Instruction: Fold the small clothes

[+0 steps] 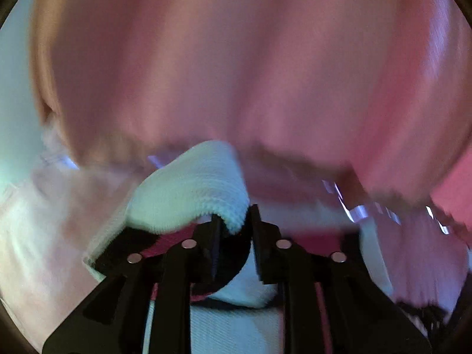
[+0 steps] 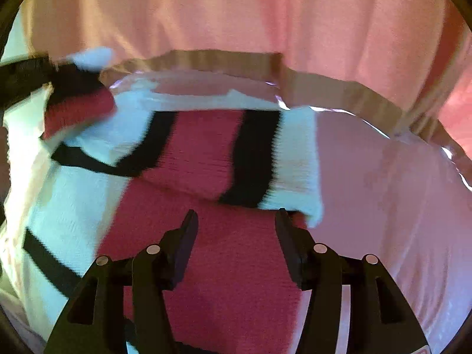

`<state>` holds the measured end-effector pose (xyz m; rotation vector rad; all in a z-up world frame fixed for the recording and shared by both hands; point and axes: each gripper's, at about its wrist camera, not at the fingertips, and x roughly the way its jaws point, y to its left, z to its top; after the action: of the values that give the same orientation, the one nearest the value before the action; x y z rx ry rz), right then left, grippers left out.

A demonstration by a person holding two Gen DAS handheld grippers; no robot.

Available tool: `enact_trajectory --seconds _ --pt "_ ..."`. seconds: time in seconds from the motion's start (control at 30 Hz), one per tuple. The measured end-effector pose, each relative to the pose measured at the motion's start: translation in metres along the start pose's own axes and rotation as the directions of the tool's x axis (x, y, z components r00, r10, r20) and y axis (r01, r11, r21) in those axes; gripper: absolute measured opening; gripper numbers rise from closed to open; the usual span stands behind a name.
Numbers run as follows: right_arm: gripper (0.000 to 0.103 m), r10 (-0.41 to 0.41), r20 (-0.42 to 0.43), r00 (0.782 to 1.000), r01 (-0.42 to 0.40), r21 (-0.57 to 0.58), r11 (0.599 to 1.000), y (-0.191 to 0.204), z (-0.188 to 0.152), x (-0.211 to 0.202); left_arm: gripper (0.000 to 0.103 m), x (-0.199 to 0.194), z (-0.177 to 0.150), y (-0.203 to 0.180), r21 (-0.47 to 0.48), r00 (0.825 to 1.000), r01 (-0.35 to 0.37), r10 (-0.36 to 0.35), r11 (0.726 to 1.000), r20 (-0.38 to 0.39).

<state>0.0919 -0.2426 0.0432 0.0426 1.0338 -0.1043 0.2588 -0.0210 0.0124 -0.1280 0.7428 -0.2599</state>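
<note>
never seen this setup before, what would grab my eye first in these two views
The striped knit garment, in crimson, black and white bands, fills the middle of the right wrist view, spread on a glossy table. In the left wrist view, the left gripper pinches a white fold of it, lifted up. The right gripper hangs open over the crimson band, and a pink curtain covers the back.

Glossy pinkish table (image 2: 383,191), red, white and black knit garment (image 2: 212,153) lying on it
</note>
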Motion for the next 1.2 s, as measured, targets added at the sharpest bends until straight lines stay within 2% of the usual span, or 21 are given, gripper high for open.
enact_trajectory --seconds 0.03,0.07,0.17,0.2,0.23,0.27,0.33,0.43,0.57,0.63,0.7,0.77,0.83,0.87,0.9,0.93,1.03,1.1,1.13,1.17,1.2 --pt "0.053 -0.005 -0.013 1.000 0.005 0.007 1.000 -0.003 -0.001 0.003 0.042 0.010 -0.014 -0.007 -0.009 0.999 0.007 -0.007 1.000 -0.039" --pt "0.053 -0.004 -0.028 1.000 0.005 0.019 1.000 -0.008 -0.002 0.005 0.054 0.023 -0.033 -0.011 -0.034 0.996 0.009 -0.012 0.999 -0.089" --pt "0.053 0.024 -0.040 0.999 -0.023 0.027 0.999 -0.010 -0.003 0.006 0.059 0.026 -0.059 0.012 -0.108 0.990 -0.003 -0.013 0.994 -0.144" --pt "0.054 0.031 -0.038 0.999 -0.030 0.025 0.999 -0.009 -0.003 0.006 0.065 0.022 -0.063 0.023 -0.145 0.989 -0.004 -0.017 0.989 -0.145" --pt "0.054 0.041 -0.035 0.999 -0.040 0.024 0.999 -0.007 -0.002 0.006 0.079 0.013 -0.066 0.033 -0.190 0.990 -0.014 -0.013 0.982 -0.141" --pt "0.055 0.065 -0.025 0.998 -0.064 0.022 0.998 -0.003 -0.001 0.005 0.083 0.009 -0.066 0.053 -0.249 0.991 -0.040 0.007 0.968 -0.133" --pt "0.055 0.123 -0.021 0.992 -0.122 0.041 0.992 0.003 0.005 0.006 0.083 0.003 -0.062 0.086 -0.347 0.994 -0.068 0.031 0.935 -0.109" --pt "0.055 0.202 0.016 0.979 -0.203 0.076 0.976 0.022 0.027 0.011 0.083 -0.008 -0.056 0.111 -0.398 0.994 -0.106 0.083 0.911 -0.075" --pt "0.056 0.180 0.038 0.983 -0.181 0.005 0.984 0.076 0.070 0.029 0.082 0.006 -0.053 0.139 -0.372 0.982 -0.178 0.139 0.911 -0.130" --pt "0.057 0.172 0.026 0.985 -0.171 -0.017 0.985 0.104 0.087 0.043 0.082 0.020 -0.053 0.148 -0.376 0.978 -0.187 0.134 0.908 -0.162" --pt "0.067 0.162 0.015 0.987 -0.161 -0.054 0.986 0.135 0.101 0.060 0.082 0.033 -0.055 0.153 -0.381 0.971 -0.195 0.124 0.904 -0.203" --pt "0.069 0.125 -0.034 0.992 -0.128 -0.105 0.986 0.163 0.109 0.084 0.082 0.041 -0.056 0.155 -0.381 0.966 -0.206 0.124 0.901 -0.229" --pt "0.069 0.072 -0.085 0.994 -0.084 -0.154 0.984 0.182 0.109 0.107 0.082 0.049 -0.059 0.163 -0.405 0.961 -0.210 0.111 0.890 -0.253" --pt "0.055 0.029 -0.096 0.995 -0.047 -0.190 0.981 0.188 0.109 0.117 0.082 0.052 -0.061 0.168 -0.432 0.961 -0.200 0.089 0.879 -0.263" --pt "0.014 -0.009 -0.071 0.997 -0.007 -0.221 0.975 0.190 0.109 0.118 0.081 0.054 -0.062 0.173 -0.451 0.960 -0.201 0.082 0.870 -0.268" --pt "0.012 -0.021 -0.050 0.999 0.009 -0.225 0.974 0.185 0.110 0.114 0.081 0.053 -0.063 0.174 -0.451 0.961 -0.198 0.082 0.870 -0.264" --pt "0.011 0.103 0.051 0.993 -0.100 -0.058 0.993 0.134 0.116 0.069 0.081 0.051 -0.060 0.171 -0.413 0.959 -0.213 0.108 0.886 -0.261" --pt "0.014 0.120 0.108 0.987 -0.122 0.018 0.992 0.091 0.106 0.044 0.081 0.050 -0.060 0.168 -0.390 0.958 -0.222 0.125 0.894 -0.258" --pt "0.018 0.086 0.093 0.992 -0.091 0.046 0.995 0.069 0.095 0.045 0.081 0.052 -0.061 0.166 -0.382 0.955 -0.222 0.122 0.897 -0.269" --pt "0.027 0.064 0.045 0.997 -0.066 0.045 0.997 0.058 0.087 0.055 0.081 0.055 -0.063 0.165 -0.377 0.952 -0.228 0.125 0.898 -0.278" --pt "0.031 0.050 -0.023 0.998 -0.049 0.040 0.998 0.047 0.078 0.069 0.082 0.057 -0.064 0.162 -0.364 0.950 -0.243 0.144 0.899 -0.278"
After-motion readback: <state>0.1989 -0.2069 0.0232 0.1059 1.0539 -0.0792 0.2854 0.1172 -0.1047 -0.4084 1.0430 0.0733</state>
